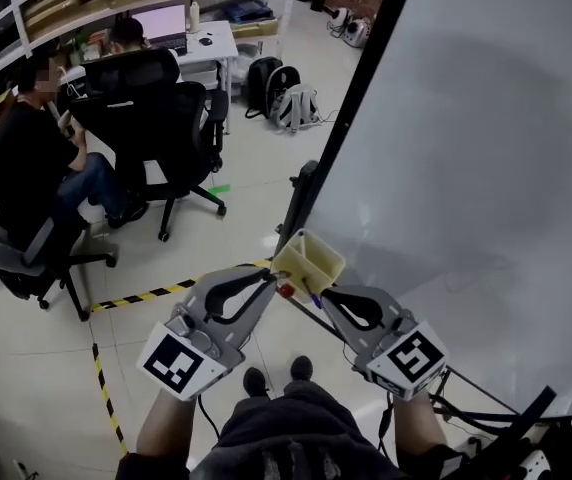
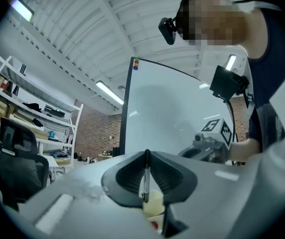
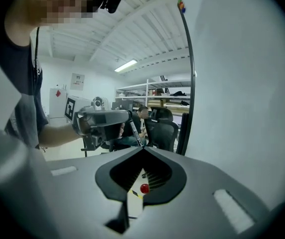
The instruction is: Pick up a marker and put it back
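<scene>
Yellow holder (image 1: 316, 258) should be entered squarely. The black marker (image 2: 145, 183), pinched by the left gripper (image 2: 146, 154), is best lowered upright. The right gripper (image 3: 142, 149), pressed together empty, should be kept clear.

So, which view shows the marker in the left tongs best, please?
The left gripper view: the marker runs lengthwise, pinched in the left tongs. The right gripper view shows it small, sticking out of them; the head view hardly shows it.
</scene>
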The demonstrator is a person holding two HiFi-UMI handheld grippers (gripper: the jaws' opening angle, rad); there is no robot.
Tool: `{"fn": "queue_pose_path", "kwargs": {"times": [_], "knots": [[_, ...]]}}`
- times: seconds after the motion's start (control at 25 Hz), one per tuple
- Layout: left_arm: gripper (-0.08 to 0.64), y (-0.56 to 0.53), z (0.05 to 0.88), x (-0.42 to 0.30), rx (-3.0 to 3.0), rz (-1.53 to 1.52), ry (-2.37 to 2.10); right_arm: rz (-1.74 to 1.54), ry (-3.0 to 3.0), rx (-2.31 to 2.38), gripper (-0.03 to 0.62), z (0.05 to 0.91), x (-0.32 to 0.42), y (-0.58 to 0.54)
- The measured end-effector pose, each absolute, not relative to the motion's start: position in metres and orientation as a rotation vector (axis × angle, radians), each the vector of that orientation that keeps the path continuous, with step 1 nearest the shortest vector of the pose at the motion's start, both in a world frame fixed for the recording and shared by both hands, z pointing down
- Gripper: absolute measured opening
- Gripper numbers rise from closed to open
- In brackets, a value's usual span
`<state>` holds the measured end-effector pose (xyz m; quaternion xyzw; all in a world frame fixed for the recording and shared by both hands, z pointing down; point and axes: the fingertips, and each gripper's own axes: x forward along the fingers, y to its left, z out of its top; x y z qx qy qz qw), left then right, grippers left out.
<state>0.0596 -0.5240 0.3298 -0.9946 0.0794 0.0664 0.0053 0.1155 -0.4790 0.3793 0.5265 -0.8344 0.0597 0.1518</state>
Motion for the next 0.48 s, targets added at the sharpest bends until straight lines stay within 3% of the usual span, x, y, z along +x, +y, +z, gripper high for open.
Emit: {"fn": "queue_pose_path", "kwargs": {"times": [0.48], "knots": [[0.04,-0.564,0.414,0.102,-3.155,-0.018,0.291,0.215,-2.409,1.482,0.0,0.396,0.137,-0.505]]}}
